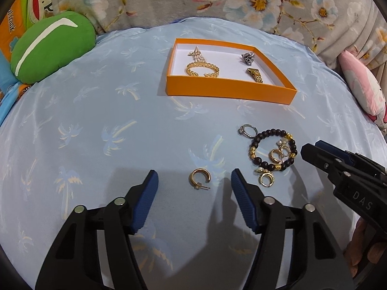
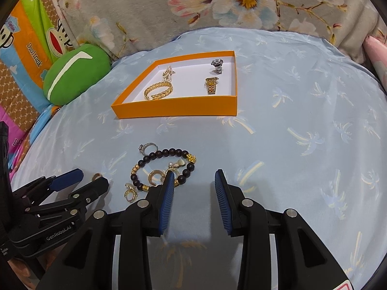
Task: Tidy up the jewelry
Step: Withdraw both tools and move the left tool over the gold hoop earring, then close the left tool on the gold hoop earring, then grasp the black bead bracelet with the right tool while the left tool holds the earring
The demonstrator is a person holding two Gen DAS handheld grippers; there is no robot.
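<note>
An orange box point(image 1: 229, 89) point(image 2: 174, 110) lies on the blue cloth and holds a gold bangle point(image 1: 202, 70) point(image 2: 158, 90), a pearl piece point(image 1: 197, 53), a silver ring point(image 1: 248, 56) point(image 2: 217, 65) and a gold band point(image 1: 255, 75) point(image 2: 211, 85). My left gripper point(image 1: 194, 178) is open, with a gold hoop earring point(image 1: 200, 178) lying between its fingertips. To its right lie a dark bead bracelet point(image 1: 272, 149) point(image 2: 164, 166), a silver ring point(image 1: 246, 130) point(image 2: 148, 148) and more gold earrings point(image 1: 266, 178) point(image 2: 131, 192). My right gripper point(image 2: 194, 176) is open and empty, just right of the bracelet.
A green cushion point(image 1: 52, 46) point(image 2: 75, 72) sits at the far left. A floral blanket point(image 1: 241, 0) lies behind the cloth. A pink pillow point(image 1: 360, 84) is at the right edge. The right gripper's body point(image 1: 350, 171) is beside the bracelet pile.
</note>
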